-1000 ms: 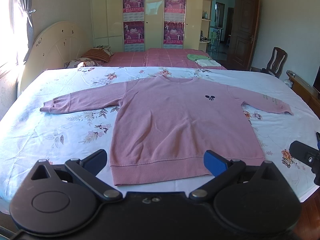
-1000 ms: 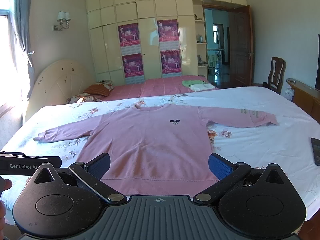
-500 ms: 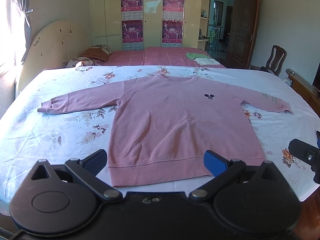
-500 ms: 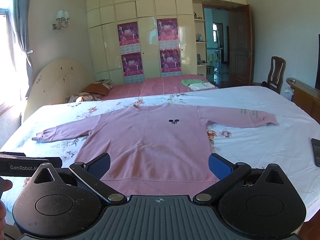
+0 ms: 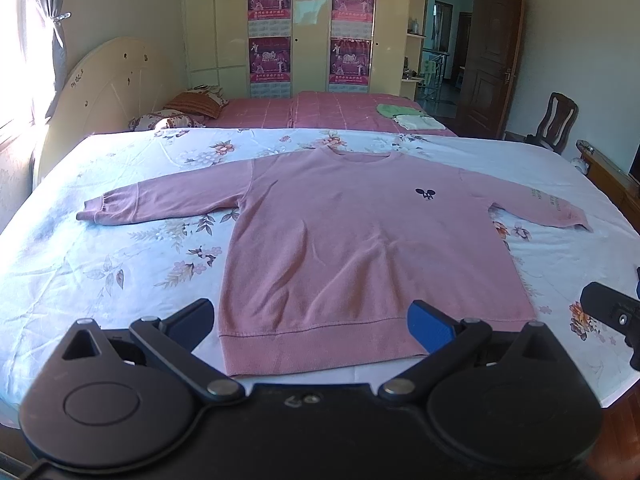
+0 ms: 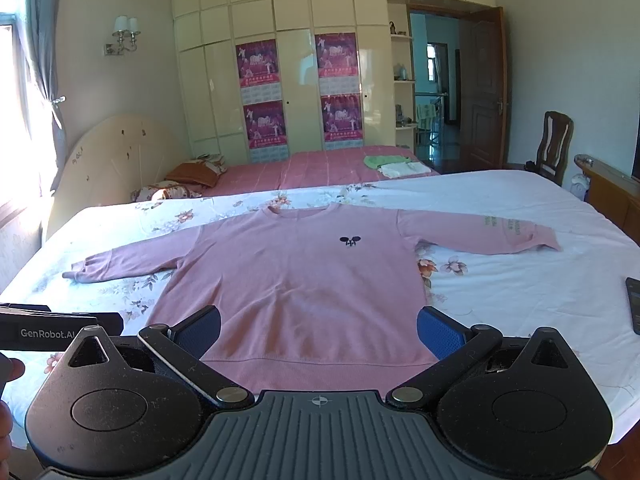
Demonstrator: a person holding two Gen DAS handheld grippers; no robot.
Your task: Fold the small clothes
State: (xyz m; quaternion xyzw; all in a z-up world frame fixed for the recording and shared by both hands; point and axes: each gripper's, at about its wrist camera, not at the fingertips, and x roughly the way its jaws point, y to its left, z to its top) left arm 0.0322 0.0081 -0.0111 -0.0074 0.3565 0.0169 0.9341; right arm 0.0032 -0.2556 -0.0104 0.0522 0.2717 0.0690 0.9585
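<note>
Both tongs [image 5: 312, 322] [image 6: 319, 330] gape over pink sweater [image 5: 360, 248] on bed [image 5: 100, 264].

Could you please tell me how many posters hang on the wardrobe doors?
4 purple posters: upper left, lower left, upper right, lower right on the cream wardrobe doors. None seem hidden.

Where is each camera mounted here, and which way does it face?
Left wrist: on the left claw, open, facing the pink sweatshirt spread on the bed; the other tool's tip shows at right.
Right wrist: on the right claw, open, facing the same way; the left tool and fingertips show at left.
Shared: sweatshirt, bed, wardrobe, doorway.
</note>
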